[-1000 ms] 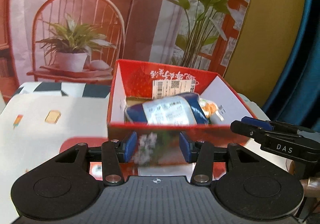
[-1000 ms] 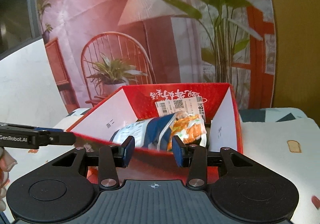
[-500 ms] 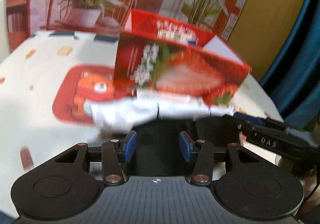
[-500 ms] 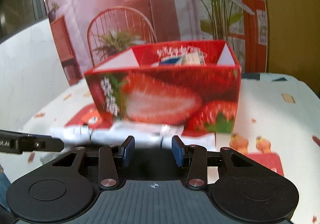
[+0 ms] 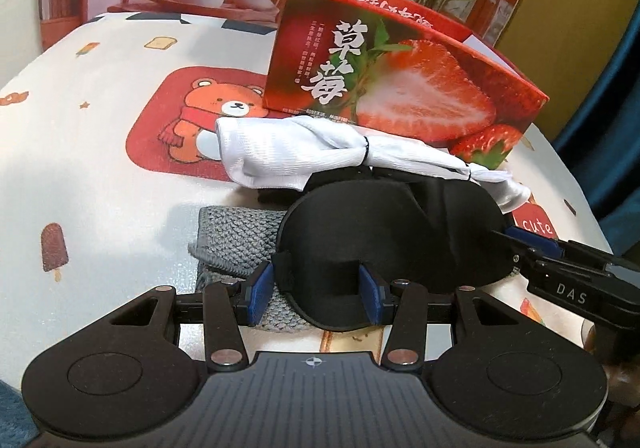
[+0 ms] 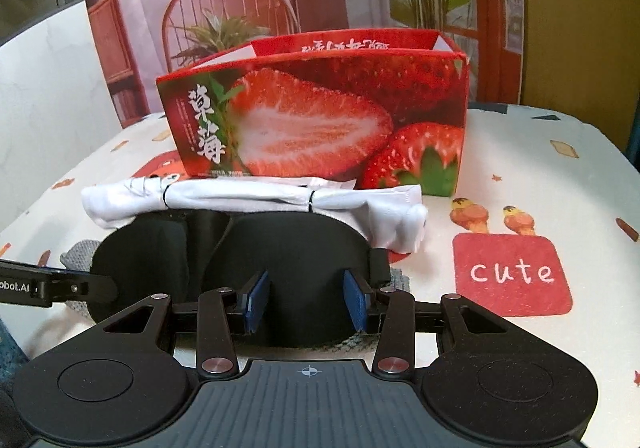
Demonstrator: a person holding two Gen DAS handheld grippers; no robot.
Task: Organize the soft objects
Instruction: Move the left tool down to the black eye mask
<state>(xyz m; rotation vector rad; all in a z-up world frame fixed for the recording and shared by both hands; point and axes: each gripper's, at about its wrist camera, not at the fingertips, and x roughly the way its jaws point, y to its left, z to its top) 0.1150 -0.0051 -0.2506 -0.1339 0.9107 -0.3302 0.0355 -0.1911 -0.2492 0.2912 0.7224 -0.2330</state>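
We see both tools tilted down over the black eye mask (image 5: 392, 232), which lies in front of the strawberry box (image 5: 400, 87) on the tabletop (image 5: 100, 175). The left hand-held gripper (image 5: 316, 296) and the right hand-held gripper (image 6: 306, 300) each straddle a rounded, smooth, padded lobe with blue pads parted; we cannot tell whether they pinch it. Between mask and box lies a ribbed white cloth bundle (image 5: 304, 151) tied with black bands, and under the mask a grey knitted piece (image 5: 236, 236).

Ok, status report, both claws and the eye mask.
Left claw, right claw open, at black eye mask. Mask on grey knit. White roll, strawberry box behind it.
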